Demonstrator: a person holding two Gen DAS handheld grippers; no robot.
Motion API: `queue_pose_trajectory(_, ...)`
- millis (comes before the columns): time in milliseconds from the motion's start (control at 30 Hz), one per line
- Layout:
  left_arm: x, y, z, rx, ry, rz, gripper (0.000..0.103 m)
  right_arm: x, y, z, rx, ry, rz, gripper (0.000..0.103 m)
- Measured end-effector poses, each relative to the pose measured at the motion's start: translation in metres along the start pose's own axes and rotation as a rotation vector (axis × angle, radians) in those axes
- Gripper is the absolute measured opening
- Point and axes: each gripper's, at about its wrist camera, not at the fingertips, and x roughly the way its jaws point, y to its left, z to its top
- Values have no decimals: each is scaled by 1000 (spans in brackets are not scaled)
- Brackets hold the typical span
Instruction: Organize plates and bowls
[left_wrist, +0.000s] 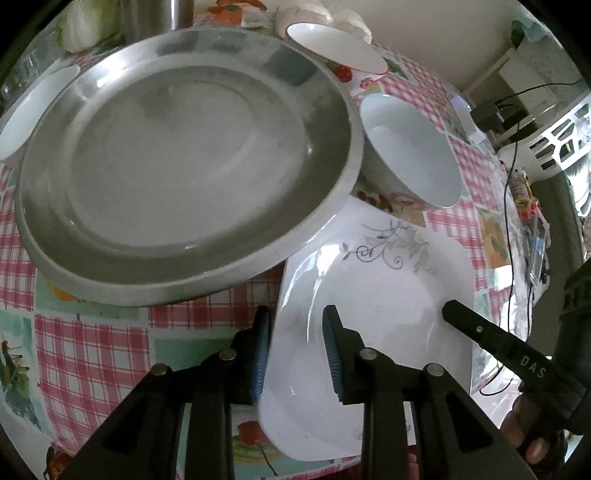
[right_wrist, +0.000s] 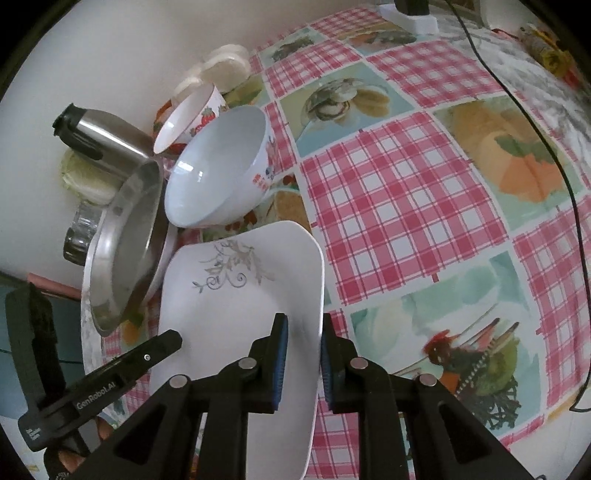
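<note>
Square white plate (right_wrist: 240, 295), floral print: near edge of table, 1 side in each gripper. Right gripper (right_wrist: 303, 362) clamped on right rim; left gripper (left_wrist: 295, 350) narrow astride left rim. Steel plate (left_wrist: 184, 158) overlaps its far-left corner; lift level, clear of white bowl (right_wrist: 221, 166).

Soft, even daylight on both wrist views, no hard shadows. Pale sheen smears across the steel plate (left_wrist: 184, 155), and small glints streak the white square plate (left_wrist: 369, 295). Fisheye bends the checked tablecloth (right_wrist: 406, 206) hard toward black corners. Edges look soft, slightly blurred.
</note>
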Motion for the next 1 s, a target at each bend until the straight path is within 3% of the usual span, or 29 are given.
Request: queue_pose_trajectory(1000,-25,-20,-16,89,-51,-51,30,-73,-18,-13,-2,-128,75,18)
